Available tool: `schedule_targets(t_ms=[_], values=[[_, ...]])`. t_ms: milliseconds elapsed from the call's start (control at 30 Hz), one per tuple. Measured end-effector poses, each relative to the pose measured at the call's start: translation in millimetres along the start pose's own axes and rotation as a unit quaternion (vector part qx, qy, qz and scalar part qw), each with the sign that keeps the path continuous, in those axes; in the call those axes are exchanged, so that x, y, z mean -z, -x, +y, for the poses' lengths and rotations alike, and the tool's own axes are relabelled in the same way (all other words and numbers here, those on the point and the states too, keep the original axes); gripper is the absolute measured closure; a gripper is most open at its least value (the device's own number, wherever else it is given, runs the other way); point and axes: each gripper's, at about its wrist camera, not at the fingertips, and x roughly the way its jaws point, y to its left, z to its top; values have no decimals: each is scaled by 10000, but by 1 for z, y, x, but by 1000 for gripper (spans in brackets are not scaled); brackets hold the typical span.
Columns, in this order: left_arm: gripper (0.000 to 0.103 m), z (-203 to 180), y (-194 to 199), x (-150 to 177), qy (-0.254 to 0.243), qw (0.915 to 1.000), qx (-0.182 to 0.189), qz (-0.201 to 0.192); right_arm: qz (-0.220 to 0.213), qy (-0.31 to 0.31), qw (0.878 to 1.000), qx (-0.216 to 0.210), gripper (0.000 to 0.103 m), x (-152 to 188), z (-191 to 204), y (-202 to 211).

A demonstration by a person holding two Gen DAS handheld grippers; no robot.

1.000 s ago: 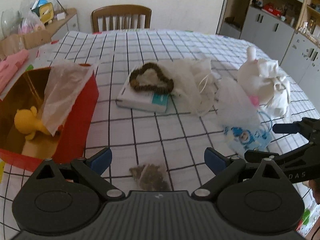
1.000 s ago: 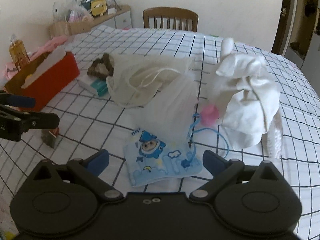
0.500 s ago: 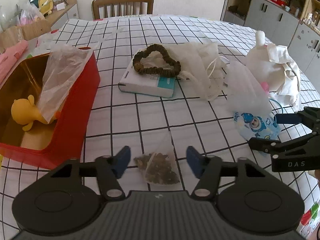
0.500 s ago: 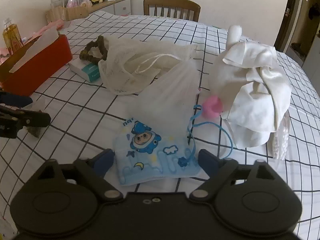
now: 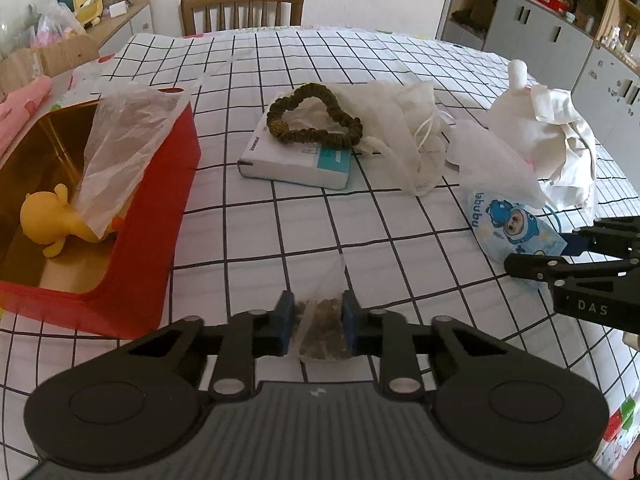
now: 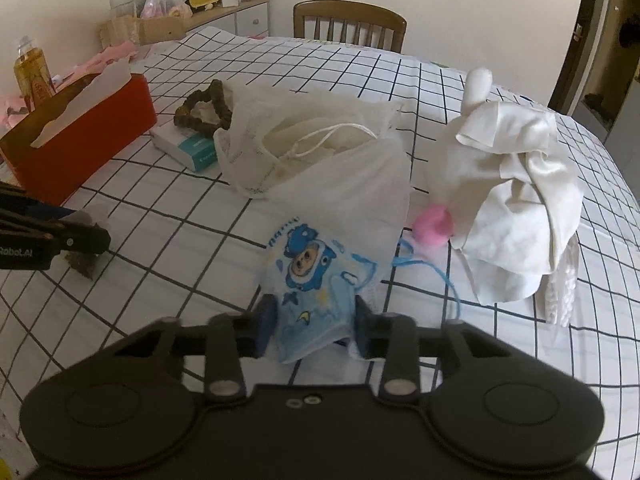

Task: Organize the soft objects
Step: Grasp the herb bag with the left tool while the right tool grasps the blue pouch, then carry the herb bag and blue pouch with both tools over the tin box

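Note:
A small clear sachet of brown dried bits lies on the checked tablecloth. My left gripper is closing on it, and its blue pads touch both sides of the sachet. A blue cartoon-print pouch with a white gauzy bag attached sits further right. My right gripper is closing on the pouch's near end, which bunches up between the pads. A red box at the left holds a yellow soft toy and a plastic sheet.
A brown scrunchie rests on a white box mid-table, beside a white mesh drawstring bag. A white cloth bundle with a pink pompom lies right. A wooden chair stands at the far edge; cabinets line the right.
Both grippers went from wide open to closed in around their objects. The left pads now pinch the sachet, the right pads the blue pouch. Neither hand shifted much.

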Motion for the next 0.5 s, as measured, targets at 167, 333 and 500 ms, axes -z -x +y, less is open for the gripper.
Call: schedule_targets(t_ms=[167, 333, 500], values=[[87, 5, 4, 2, 19, 10000, 46, -42, -78, -91, 9998, -170, 76, 2, 0, 8], [88, 9, 12, 4, 33, 9999, 94, -102, -140, -111, 9992, -371, 77, 6, 5, 22], [88, 13, 25, 4, 23, 9997, 124, -212, -297, -111, 9982, -510, 77, 5, 14, 40]])
